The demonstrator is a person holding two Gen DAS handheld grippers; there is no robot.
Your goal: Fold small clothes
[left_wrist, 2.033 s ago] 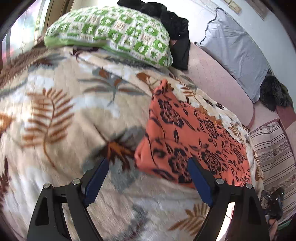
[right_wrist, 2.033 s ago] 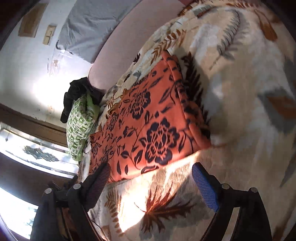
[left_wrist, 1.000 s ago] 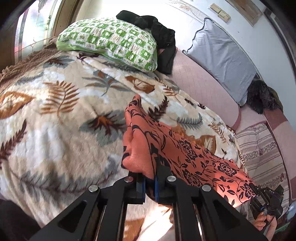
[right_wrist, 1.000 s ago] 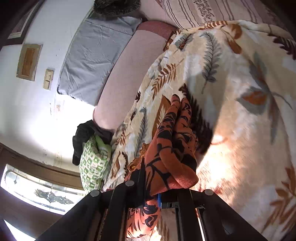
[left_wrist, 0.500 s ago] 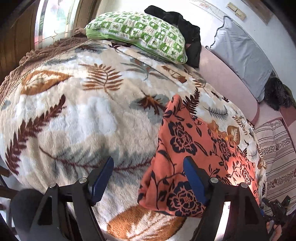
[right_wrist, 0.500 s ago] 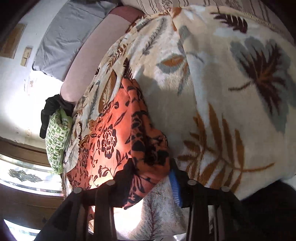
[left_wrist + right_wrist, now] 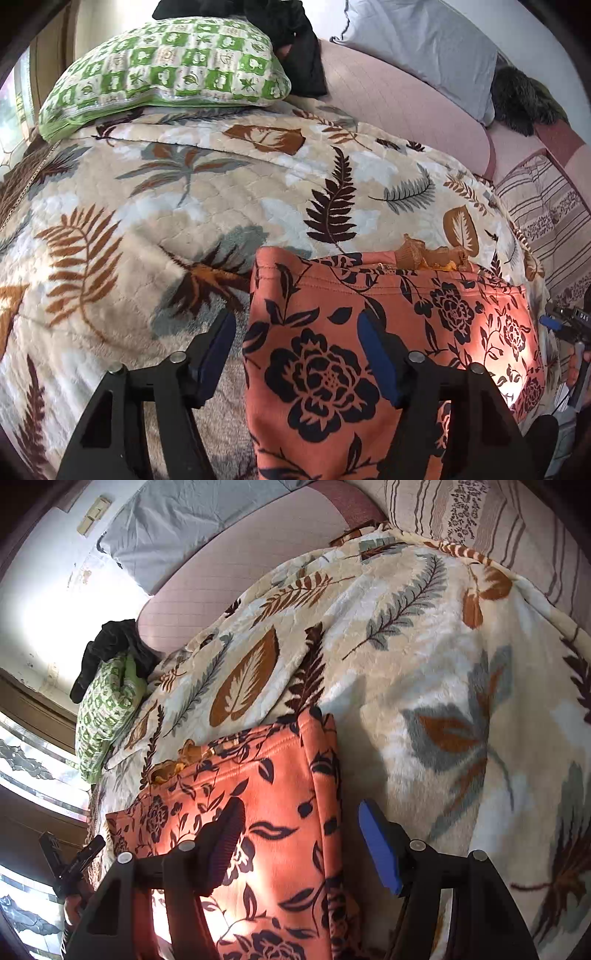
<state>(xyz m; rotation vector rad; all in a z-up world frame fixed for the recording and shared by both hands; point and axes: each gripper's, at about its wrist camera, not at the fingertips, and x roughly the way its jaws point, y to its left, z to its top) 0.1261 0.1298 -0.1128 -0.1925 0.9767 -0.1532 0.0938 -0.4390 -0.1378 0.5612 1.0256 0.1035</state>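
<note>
In the left wrist view, the left gripper (image 7: 297, 349) hangs wide open over the orange cloth (image 7: 388, 325) and holds nothing. One blue finger sits over the blanket (image 7: 166, 206) and the other sits over the cloth, so the cloth's left side edge runs up between them. The cloth lies flat on the blanket, at the side of the bed nearest the camera and far from the green pillow (image 7: 166, 74) at the head corner. Its far edge looks like a stitched band, with a bit of yellow trim (image 7: 430, 256) poking out behind it. The cloth is longer from side to side than from near to far, and it stretches off toward the other gripper (image 7: 565, 325) at the right edge of this view. In the right wrist view, the right gripper (image 7: 299, 836) is wide open too, with nothing in it. The cloth's other side edge (image 7: 327, 775) runs up between its fingers. The cloth spreads to the left from here, toward the window side of the bed. It looks like one fold is laid down and both grippers have let go. I think the next move is to pinch a side edge or corner, low and gently, and bring it across to make the cloth smaller. The cloth is soft and thick, so a shallow pinch might grab only the top layer.
</note>
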